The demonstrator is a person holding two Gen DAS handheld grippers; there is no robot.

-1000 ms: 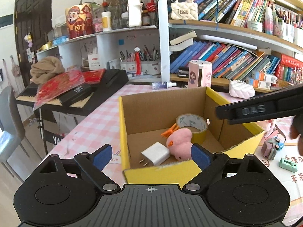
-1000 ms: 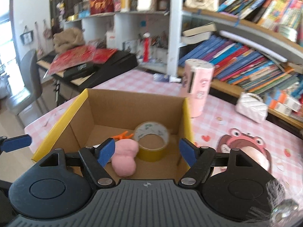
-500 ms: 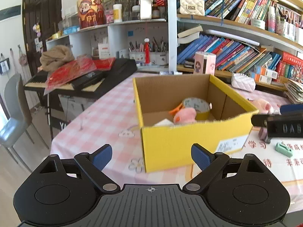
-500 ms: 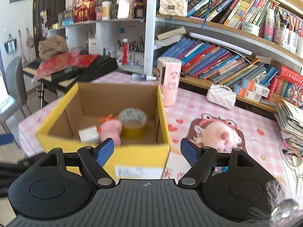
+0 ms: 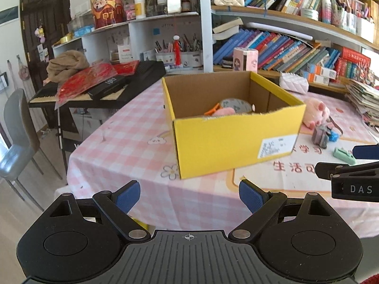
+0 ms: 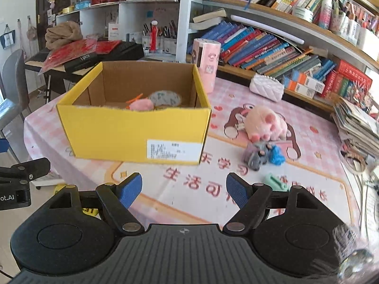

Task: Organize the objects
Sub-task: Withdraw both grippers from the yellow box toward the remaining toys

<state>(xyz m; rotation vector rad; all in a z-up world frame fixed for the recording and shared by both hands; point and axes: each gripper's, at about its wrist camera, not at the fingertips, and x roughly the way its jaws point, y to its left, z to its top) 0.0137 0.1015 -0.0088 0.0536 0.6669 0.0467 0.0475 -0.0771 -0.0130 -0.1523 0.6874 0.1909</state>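
Yellow cardboard box (image 6: 132,127) sits on the pink checked counter (image 6: 236,189), holding a tape roll (image 6: 165,98) and pink toy (image 6: 141,104). My left gripper (image 5: 189,195) and right gripper (image 6: 183,189) hover before it, jaws spread, empty.

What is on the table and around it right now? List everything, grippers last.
Cardboard box: one, yellow outside, brown inside, on the pink checked tablecloth.
Tape roll: one, yellowish, inside the box.
Pink soft toy: one, inside the box, orange part beside it.
Pink plush pig: one, on the table right of the box.
Grey toy: one, by the pig, blue piece beside it.
Green clip: one, near table edge.
Pink cylinder: one, behind the box.
White quilted pouch: one, by the bookshelf.
Left gripper: open, empty.
Right gripper: open, empty.
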